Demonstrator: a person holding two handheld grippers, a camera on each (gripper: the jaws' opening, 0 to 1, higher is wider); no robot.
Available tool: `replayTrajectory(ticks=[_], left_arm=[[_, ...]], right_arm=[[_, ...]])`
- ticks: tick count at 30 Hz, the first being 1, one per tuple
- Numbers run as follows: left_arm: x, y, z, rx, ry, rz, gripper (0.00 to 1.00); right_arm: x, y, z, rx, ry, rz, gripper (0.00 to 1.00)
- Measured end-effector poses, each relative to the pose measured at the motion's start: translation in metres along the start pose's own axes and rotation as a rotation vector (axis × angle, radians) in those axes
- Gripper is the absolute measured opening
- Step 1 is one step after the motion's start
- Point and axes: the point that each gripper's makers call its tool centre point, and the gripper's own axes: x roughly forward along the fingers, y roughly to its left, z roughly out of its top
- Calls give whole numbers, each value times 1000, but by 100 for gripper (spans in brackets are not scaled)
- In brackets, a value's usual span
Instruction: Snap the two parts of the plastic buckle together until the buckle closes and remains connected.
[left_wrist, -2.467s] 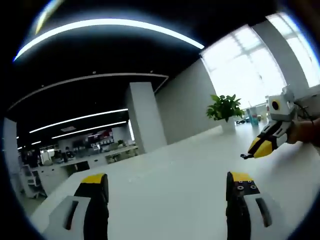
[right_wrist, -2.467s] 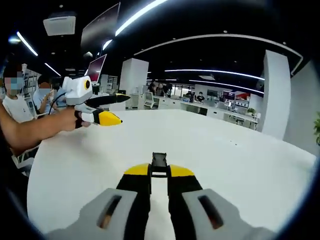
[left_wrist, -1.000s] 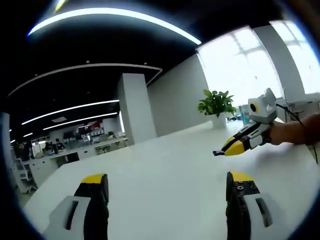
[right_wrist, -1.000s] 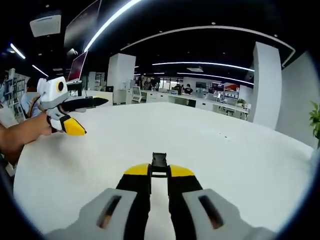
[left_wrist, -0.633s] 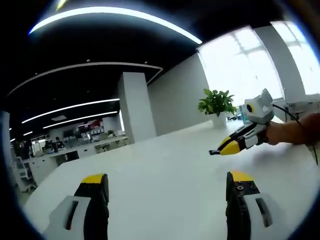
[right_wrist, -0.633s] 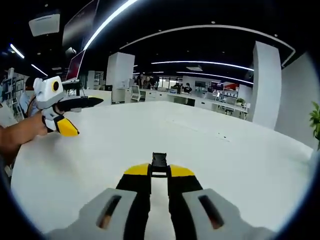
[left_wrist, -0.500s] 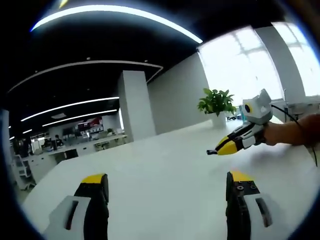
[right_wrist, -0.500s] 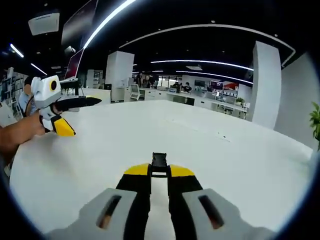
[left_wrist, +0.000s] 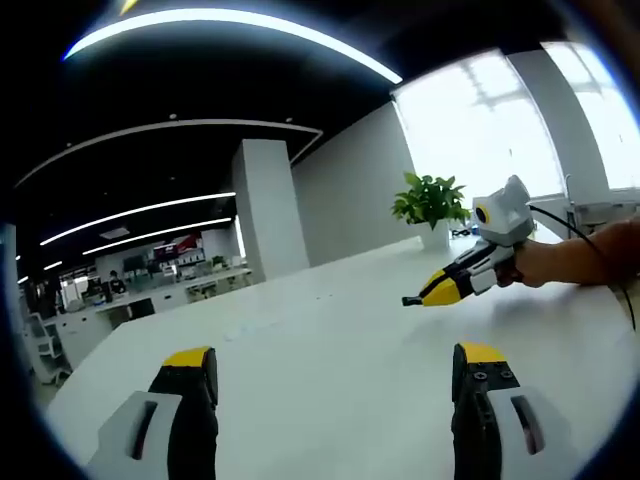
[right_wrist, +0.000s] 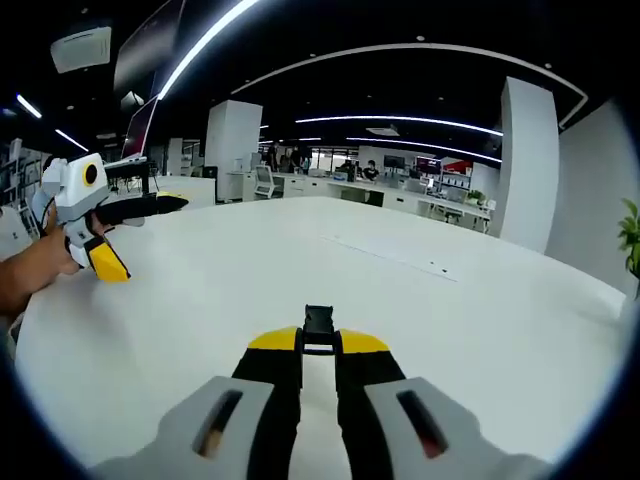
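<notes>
In the right gripper view my right gripper is shut on a small black buckle part that sticks out past its yellow tips, above the white table. My left gripper comes in from the left in a person's hand, jaws apart and empty. In the left gripper view my left gripper is wide open over the table, nothing between its fingers. The right gripper reaches in from the right in a hand, with the black buckle part at its tip.
A potted plant stands at the table's far side near bright windows. A white pillar and rows of office desks lie beyond the table. A person's forearm comes in at the left edge.
In the left gripper view the right gripper now reaches further left. In the right gripper view the left gripper sits further left and lower. Both grips are unchanged.
</notes>
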Motion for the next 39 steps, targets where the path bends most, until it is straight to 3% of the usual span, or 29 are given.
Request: replayTrajectory(ticks=[39], left_arm=[[-1, -9, 2, -31, 6, -36, 100]], right_arm=[[50, -20, 7, 8, 42, -31, 9]])
